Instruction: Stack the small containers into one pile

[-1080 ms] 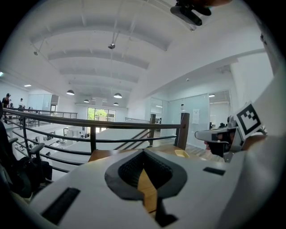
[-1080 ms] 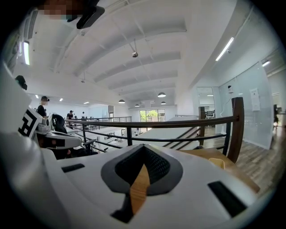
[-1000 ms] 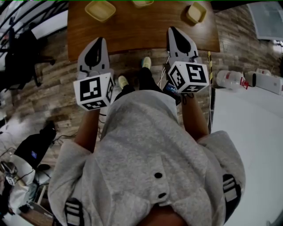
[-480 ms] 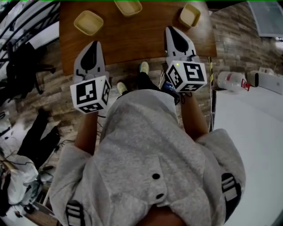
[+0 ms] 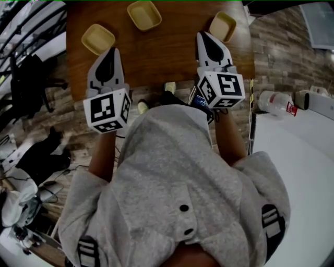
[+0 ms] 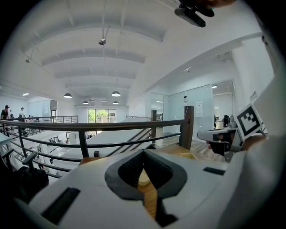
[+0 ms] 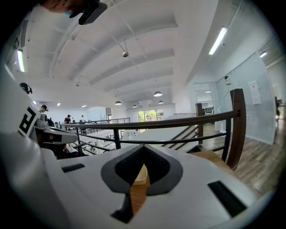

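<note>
The worktop sits closer than before; left tongs and right tongs are closed and empty; the three containers lie apart, none stacked.

Three yellow tubs sit apart on the table: left container, middle container, right container. Over the near edge, jaws together: left gripper just short of the left container, right gripper beside the right container.

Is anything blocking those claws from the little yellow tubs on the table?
Nothing visible does. Only bare wooden table lies between the left claw and the left yellow container, or between the right claw and the right yellow container.
</note>
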`<state>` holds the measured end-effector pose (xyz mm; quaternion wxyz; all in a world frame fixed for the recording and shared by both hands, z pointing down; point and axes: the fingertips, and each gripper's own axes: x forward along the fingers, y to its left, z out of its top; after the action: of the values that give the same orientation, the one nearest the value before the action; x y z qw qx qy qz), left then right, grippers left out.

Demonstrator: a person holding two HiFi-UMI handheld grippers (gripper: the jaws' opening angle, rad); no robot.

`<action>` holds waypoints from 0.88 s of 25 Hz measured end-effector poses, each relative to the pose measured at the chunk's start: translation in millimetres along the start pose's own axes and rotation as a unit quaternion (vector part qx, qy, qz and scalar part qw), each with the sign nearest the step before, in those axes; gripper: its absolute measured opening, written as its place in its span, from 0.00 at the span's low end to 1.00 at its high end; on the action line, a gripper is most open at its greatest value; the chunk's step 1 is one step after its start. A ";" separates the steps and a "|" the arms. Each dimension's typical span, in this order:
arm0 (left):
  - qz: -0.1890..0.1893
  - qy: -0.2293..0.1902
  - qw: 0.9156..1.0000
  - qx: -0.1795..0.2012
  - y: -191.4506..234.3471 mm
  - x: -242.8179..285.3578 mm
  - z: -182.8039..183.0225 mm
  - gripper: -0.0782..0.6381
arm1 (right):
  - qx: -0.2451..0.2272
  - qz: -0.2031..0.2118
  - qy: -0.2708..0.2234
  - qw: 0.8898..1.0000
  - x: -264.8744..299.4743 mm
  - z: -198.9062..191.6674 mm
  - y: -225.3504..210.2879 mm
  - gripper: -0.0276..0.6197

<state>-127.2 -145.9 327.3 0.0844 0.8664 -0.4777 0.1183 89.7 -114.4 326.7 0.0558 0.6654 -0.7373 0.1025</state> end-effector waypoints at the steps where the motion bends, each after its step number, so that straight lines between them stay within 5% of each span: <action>1: 0.001 0.001 1.000 0.002 -3.8 5.7 0.3 0.13 | 0.000 0.000 0.000 1.000 2.4 -0.3 -7.0 0.06; 22: 0.010 0.010 1.000 0.017 -57.8 97.4 17.8 0.13 | -0.016 -0.009 0.030 0.999 33.0 -16.2 -126.0 0.06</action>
<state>-25.7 -198.6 336.1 0.0728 0.8619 -0.4832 0.1356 210.4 -154.5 359.3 0.0894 0.6673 -0.7312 0.1096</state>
